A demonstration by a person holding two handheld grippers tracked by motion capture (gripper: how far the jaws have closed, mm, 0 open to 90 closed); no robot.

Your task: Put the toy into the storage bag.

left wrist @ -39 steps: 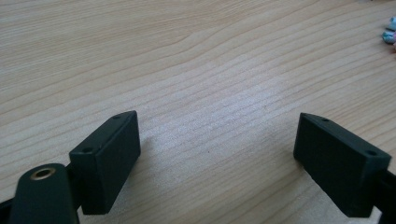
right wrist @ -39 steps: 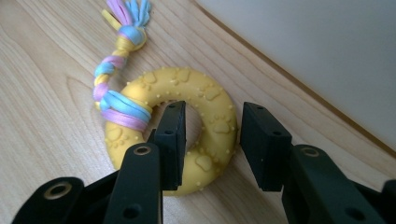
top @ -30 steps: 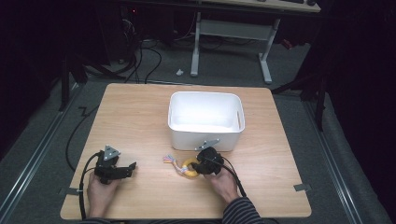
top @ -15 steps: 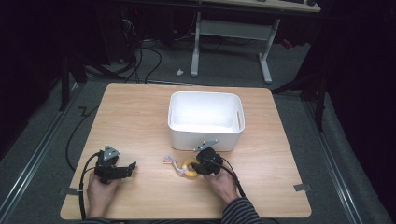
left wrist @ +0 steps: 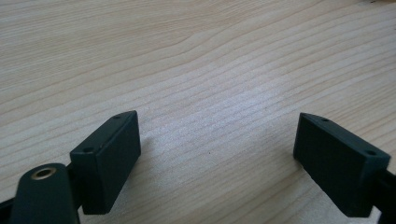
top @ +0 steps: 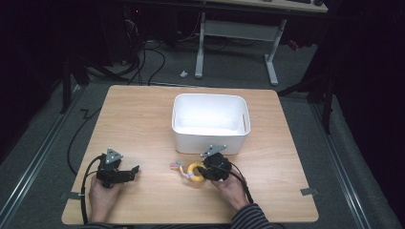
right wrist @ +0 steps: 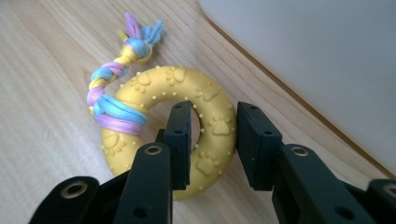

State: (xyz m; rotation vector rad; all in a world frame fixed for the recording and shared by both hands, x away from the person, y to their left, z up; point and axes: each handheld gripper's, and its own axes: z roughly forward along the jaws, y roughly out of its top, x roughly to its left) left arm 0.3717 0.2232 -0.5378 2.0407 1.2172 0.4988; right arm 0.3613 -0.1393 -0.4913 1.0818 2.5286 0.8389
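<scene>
Grasp looks made, lift & drop still to do, I'd judge. Right gripper (right wrist: 214, 140) has its jaws closed down on one side of the yellow ring toy (right wrist: 168, 126), one jaw through the hole, other outside. Toy lies flat on the wooden table (top: 143, 119), just in front of the white bin (top: 210, 121). Rubber ring w/ paw prints & dots, braided pink/blue/yellow rope knotted on. Left gripper (left wrist: 219, 154) spread wide, nothing between, low over bare wood.
</scene>
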